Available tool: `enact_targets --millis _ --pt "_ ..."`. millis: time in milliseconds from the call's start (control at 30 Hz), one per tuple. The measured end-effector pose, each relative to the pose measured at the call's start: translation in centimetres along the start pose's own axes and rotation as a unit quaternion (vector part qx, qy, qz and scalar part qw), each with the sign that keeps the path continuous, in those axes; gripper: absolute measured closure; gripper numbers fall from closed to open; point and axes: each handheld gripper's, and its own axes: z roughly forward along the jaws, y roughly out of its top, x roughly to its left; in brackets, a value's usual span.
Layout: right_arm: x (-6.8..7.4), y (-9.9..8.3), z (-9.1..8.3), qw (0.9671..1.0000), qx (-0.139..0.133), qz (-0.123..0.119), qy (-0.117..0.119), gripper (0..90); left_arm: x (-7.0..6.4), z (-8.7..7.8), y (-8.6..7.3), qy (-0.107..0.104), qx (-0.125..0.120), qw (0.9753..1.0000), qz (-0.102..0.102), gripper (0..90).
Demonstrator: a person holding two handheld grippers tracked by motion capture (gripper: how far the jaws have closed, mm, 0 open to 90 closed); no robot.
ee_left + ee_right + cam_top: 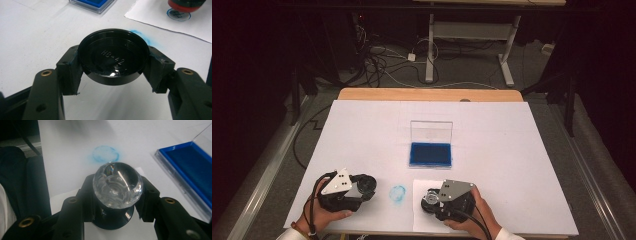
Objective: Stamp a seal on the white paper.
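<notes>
While left gripper [113, 75] clamps black stamp cap [113, 58] just above table [512, 150], right gripper [116, 202] grips clear-knobbed stamp [117, 185] standing on paper sheet [424, 222]; blue ink pad [430, 154] sits beyond.

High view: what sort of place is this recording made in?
Probably a lab or workshop recording station: a white-covered table in a dark room, loose cables across the floor behind it, and an adjustable desk frame beyond.

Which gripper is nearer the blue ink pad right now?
Right, slightly. The right gripper, holding the stamp, sits just below the ink pad; the left gripper, holding the black cap, is farther to its lower left.
</notes>
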Motion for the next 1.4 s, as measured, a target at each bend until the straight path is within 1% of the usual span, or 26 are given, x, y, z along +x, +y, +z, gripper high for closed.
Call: enact_targets --millis 100,267,400,467,800,933,1033,1133,1200,1400 --pt "-0.3 0.3 -0.7 0.9998 -0.014 0.009 -0.005 57.7 0.0 0.1 0.0 0.0 0.001 1.0 0.0 36.1" --pt "-0.8 0.8 -1.8 0.9992 -0.033 0.014 -0.015 57.6 -0.1 0.2 0.0 -0.002 0.003 1.0 0.001 36.1" --pt "-1.3 0.9 -2.6 0.9986 -0.043 0.018 -0.026 57.7 -0.1 0.4 0.0 -0.004 0.006 1.0 0.003 36.1" --pt "-1.6 0.9 -2.9 0.9981 -0.049 0.024 -0.028 57.6 -0.2 0.5 0.0 -0.005 0.008 1.0 0.004 36.1" --pt "-2.7 0.8 -3.8 0.9968 -0.055 0.033 -0.048 57.6 -0.4 0.8 0.1 -0.009 0.011 0.9999 0.007 36.1" --pt "-3.3 0.8 -4.0 0.996 -0.059 0.039 -0.055 57.6 -0.2 1.1 0.3 -0.012 0.012 0.9998 0.008 36.1" --pt "-3.8 0.7 -4.2 0.9953 -0.061 0.046 -0.059 57.6 0.1 1.1 0.6 -0.013 0.004 0.9999 0.007 36.1" --pt "-4.2 0.6 -4.3 0.9947 -0.063 0.047 -0.066 57.6 0.2 1.4 0.9 -0.015 0.002 0.9998 0.008 36.1" --pt "-4.3 0.6 -4.3 0.9944 -0.062 0.047 -0.071 57.6 0.1 1.7 1.0 -0.018 0.006 0.9997 0.012 36.1" --pt "-4.6 0.5 -4.4 0.994 -0.064 0.052 -0.072 57.6 -0.1 2.8 1.3 -0.026 0.018 0.9993 0.021 36.1"
